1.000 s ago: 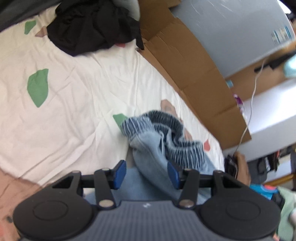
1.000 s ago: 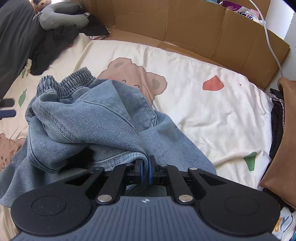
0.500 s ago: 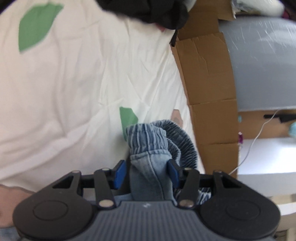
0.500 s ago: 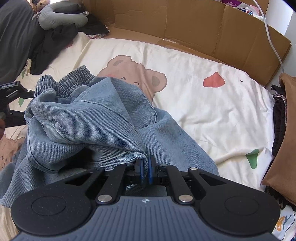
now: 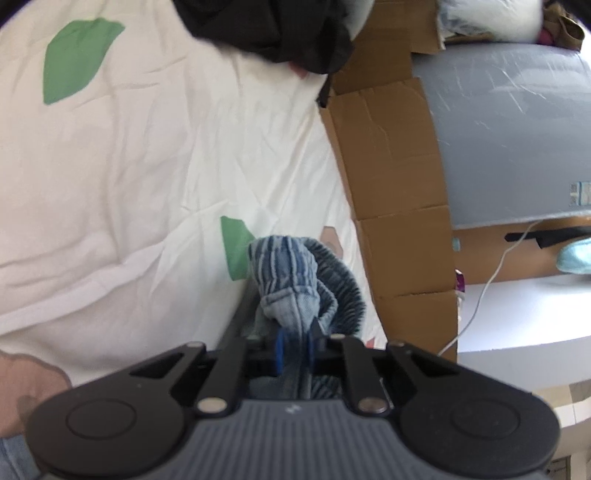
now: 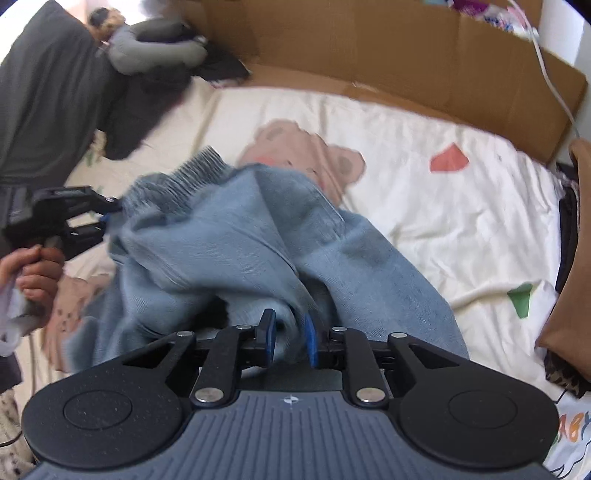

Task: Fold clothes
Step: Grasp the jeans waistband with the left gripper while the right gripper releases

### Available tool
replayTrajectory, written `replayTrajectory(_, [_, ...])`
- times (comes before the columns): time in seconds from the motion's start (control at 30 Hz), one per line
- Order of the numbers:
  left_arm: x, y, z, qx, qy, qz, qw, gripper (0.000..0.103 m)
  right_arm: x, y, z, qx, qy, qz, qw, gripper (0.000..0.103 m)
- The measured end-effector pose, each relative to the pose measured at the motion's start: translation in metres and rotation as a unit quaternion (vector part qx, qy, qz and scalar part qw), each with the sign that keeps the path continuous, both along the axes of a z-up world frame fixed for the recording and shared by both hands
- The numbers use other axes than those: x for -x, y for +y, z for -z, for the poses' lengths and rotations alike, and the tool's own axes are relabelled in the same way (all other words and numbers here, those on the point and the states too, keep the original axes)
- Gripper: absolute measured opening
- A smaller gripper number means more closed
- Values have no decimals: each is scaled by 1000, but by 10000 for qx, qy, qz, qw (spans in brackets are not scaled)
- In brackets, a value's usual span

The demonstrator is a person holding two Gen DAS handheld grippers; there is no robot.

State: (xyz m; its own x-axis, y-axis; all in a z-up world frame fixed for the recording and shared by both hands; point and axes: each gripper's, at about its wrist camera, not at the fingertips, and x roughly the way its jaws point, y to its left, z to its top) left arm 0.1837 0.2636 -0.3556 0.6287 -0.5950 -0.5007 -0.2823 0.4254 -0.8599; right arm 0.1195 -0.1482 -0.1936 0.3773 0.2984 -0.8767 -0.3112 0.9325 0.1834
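Jaws on jeans (image 5: 291,280); "BABY" print (image 6: 570,430)

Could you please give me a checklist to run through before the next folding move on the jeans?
1. Left gripper hold: ok, jaws closed on the elastic waistband.
2. Right gripper hold: cannot tell; its jaws stand apart with denim bunched between them.
3. Jeans spread flat: not ok, they lie in a crumpled heap.
4. Room to lay them out: ok, bare bed sheet shows beyond the jeans.
5. Black garment out of the way: ok, it lies apart from the jeans at the far end of the sheet.
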Motion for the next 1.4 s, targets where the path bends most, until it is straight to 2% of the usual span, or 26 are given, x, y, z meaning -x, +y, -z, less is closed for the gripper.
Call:
replayTrajectory(0.13, [11, -4, -4, 3, -75, -14, 10000, 12, 6, 13, -24, -181, -210, -295, 9992, 20])
replayTrajectory(0.2, [15, -3, -6, 4, -100, -13, 9999, 12, 9, 31, -30, -102, -342, -694, 9969, 40])
replayTrajectory(0.23, [16, -3, -7, -7, -113, -1, 9999, 12, 11, 41, -31, -22, -411, -887, 9952, 42])
replayTrajectory(0.37, [21, -2, -10, -43, -166, 43, 9998, 11, 9, 77, -26, 116, -462, -1389, 9892, 42])
replayTrajectory(0.53, [30, 0, -15, 4, -256, 29, 9997, 11, -1, 120, -10, 315, -497, -1775, 9824, 42])
replayTrajectory(0.67, [34, -1, -21, -4, -345, 50, 9994, 11, -1, 152, 4, 684, -586, -1956, 9765, 42])
replayTrajectory(0.9, [45, -6, -36, -82, -513, 48, 9986, 11, 2, 176, 14, 992, -683, -2136, 9695, 42])
replayTrajectory(1.13, [62, -12, -48, -99, -590, -36, 9982, 11, 21, 192, 19, 1423, -1143, -2274, 9565, 42])
replayTrajectory(1.4, [68, -13, -40, -155, -517, -63, 9985, 11, 25, 208, 40, 1904, -951, -2639, 9408, 42])
